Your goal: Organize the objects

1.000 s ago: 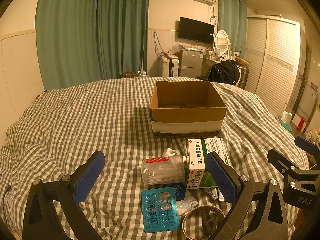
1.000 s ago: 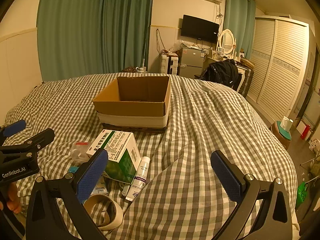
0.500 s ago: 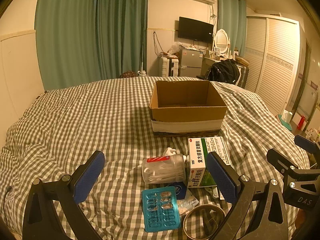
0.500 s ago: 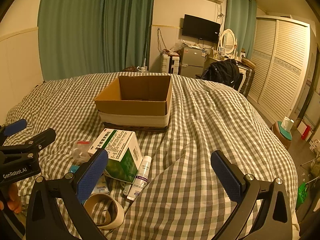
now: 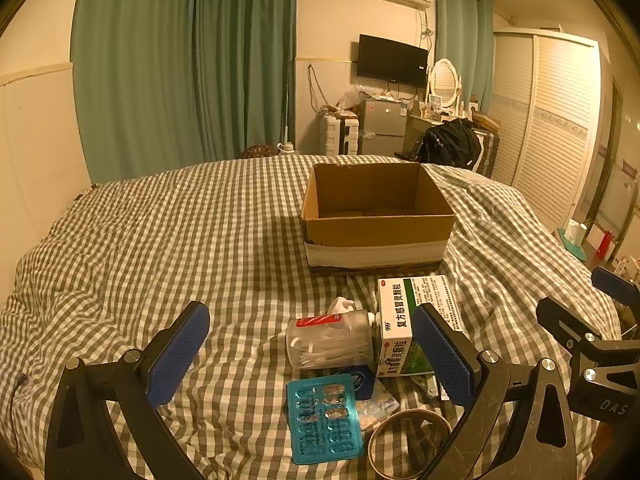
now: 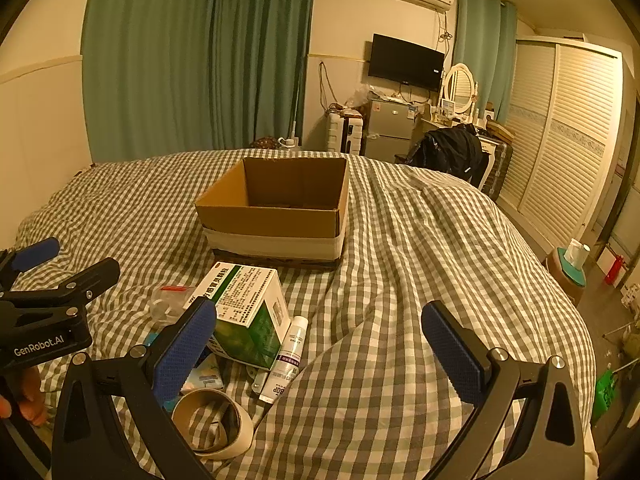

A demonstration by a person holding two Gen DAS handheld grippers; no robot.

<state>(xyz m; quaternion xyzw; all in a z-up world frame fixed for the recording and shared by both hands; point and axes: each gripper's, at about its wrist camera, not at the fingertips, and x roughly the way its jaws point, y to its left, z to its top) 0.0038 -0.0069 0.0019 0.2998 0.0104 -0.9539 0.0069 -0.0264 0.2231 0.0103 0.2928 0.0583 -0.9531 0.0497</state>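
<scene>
In the left wrist view, the left gripper (image 5: 310, 354) was spread wide and held nothing; the clear cotton-swab jar (image 5: 330, 344) lay between its pads, the blister pack (image 5: 324, 424) nearer, the cardboard box (image 5: 378, 220) beyond on the checked bedspread (image 5: 160, 248).

In the right wrist view, the right gripper (image 6: 320, 350) gaped empty; the medicine box (image 6: 248, 312) lay by its left pad, the ointment tube (image 6: 286, 360) between the pads, the tape roll (image 6: 214, 424) nearer left.

Warm, dim amber light falls from overhead; both views are sharp, with fisheye bending and dark vignetted corners.
</scene>
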